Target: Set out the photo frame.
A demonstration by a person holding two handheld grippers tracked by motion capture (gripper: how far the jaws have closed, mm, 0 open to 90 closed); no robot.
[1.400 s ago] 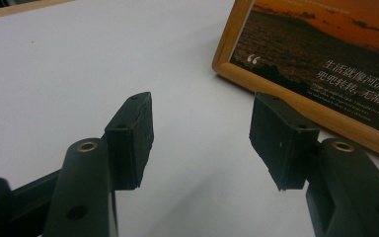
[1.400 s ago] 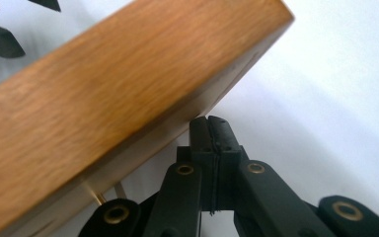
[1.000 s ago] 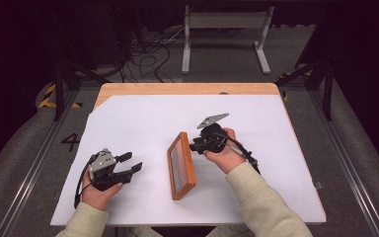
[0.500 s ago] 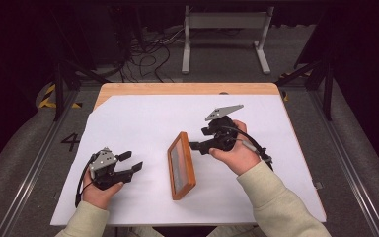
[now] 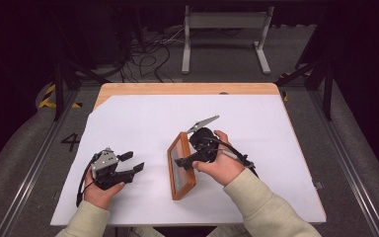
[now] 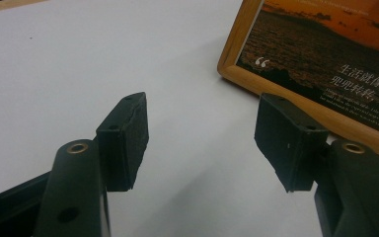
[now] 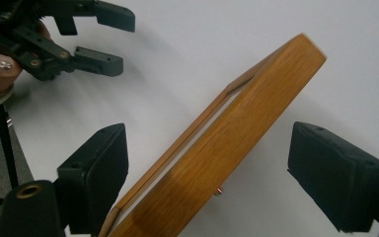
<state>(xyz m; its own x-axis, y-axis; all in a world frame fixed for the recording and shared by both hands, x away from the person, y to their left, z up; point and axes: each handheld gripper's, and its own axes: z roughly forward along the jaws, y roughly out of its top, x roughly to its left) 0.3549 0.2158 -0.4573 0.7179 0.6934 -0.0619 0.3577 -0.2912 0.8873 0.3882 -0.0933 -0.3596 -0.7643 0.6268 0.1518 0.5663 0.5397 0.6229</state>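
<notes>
Your right tool (image 5: 183, 162) just opened — jaws straddled the wooden photo frame (image 5: 180, 168) without pressing it, so it was released, propped tilted on the counter (image 5: 276, 148) mid-sheet; left tool (image 5: 131, 163) sat open, empty, just beside it

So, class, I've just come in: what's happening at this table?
A person works at a white-covered table with a gripper in each hand. The right gripper has just been opening its jaws around a wooden picture frame; the frame sits between the pads, which stand clear of it, so it looks released. The left gripper rests open beside the frame, holding nothing. The frame shows a sunset picture with text.
</notes>
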